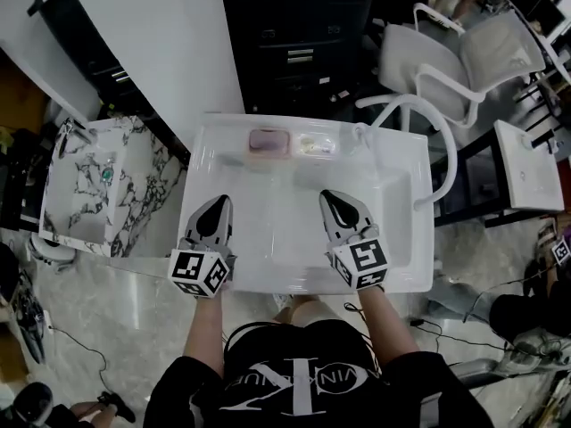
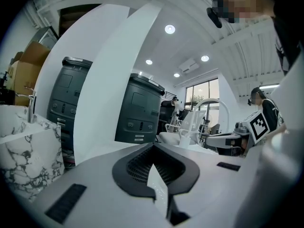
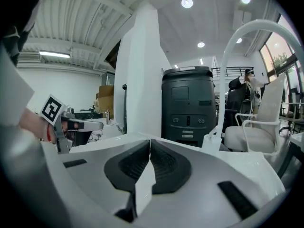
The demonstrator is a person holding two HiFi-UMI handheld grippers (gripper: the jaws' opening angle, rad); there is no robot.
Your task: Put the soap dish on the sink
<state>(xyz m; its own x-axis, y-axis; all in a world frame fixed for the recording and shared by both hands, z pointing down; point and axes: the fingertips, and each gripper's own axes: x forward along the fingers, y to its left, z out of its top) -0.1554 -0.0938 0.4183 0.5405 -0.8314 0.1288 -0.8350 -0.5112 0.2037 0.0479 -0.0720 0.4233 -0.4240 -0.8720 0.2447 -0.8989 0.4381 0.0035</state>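
- Your left gripper (image 1: pixel 217 205) and right gripper (image 1: pixel 332 199) both hover over the basin, jaws pressed together with nothing between them. If you reach for anything with them like this, they will push it rather than take it.
- The soap dish (image 1: pixel 269 143) sits on the back ledge of the sink (image 1: pixel 406 279), ahead of both grippers and well apart from them. The job looks done, so the main danger is disturbing it.
- A forward sweep of either gripper could catch the dish and slide it off the ledge into the basin or over the back edge.
- A small clear item (image 1: pixel 317 144) lies just beside the dish. I cannot tell what it is. A nudge to one would likely shift the other.
- The white faucet (image 1: pixel 453 159) arches over the right side of the sink. A wide swing of your right hand could strike it and jolt the gripper towards the ledge.
- The ledge looks smooth and glossy, so the dish may skate easily on a light touch.
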